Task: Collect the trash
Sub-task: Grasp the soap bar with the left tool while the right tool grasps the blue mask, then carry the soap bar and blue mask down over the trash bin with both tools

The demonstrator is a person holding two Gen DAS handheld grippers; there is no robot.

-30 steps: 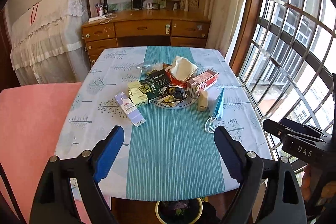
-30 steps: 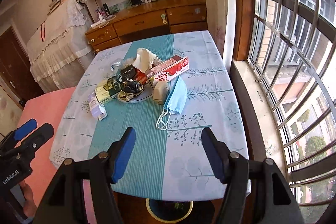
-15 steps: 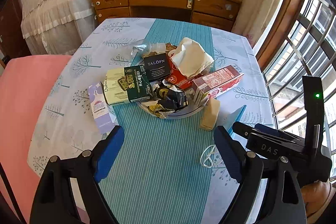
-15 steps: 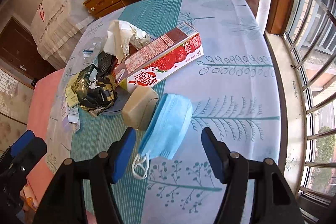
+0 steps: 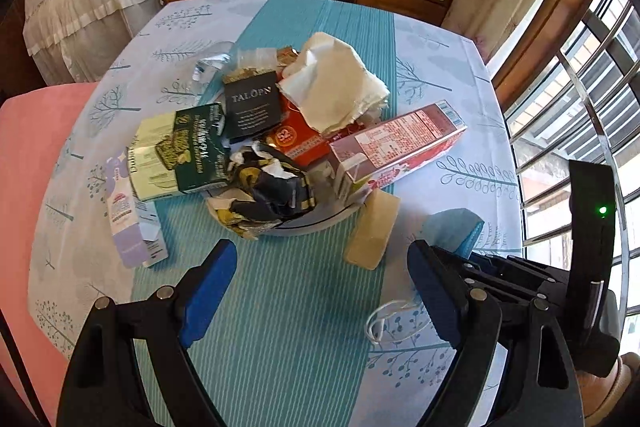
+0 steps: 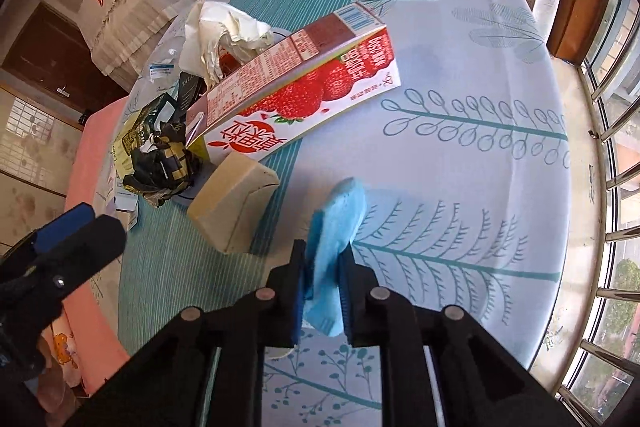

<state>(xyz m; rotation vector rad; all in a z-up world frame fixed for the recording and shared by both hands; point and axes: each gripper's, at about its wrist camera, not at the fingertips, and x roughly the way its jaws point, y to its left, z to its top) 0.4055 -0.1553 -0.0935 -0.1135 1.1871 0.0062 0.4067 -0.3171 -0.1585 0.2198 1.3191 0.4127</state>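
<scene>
Blue face mask pinched between the just-closed jaws of the right gripper, tan box at ten o'clock; left gripper spread wide, holding nothing.

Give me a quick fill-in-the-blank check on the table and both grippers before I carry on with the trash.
1. The right gripper has just closed on the blue ____.
2. The left gripper hovers with its jaws ____.
3. The carton lying on its side shows pictures of ____.
4. The black packet in the pile reads ____.

Missing words: face mask; open; strawberries; TALOPN
</scene>
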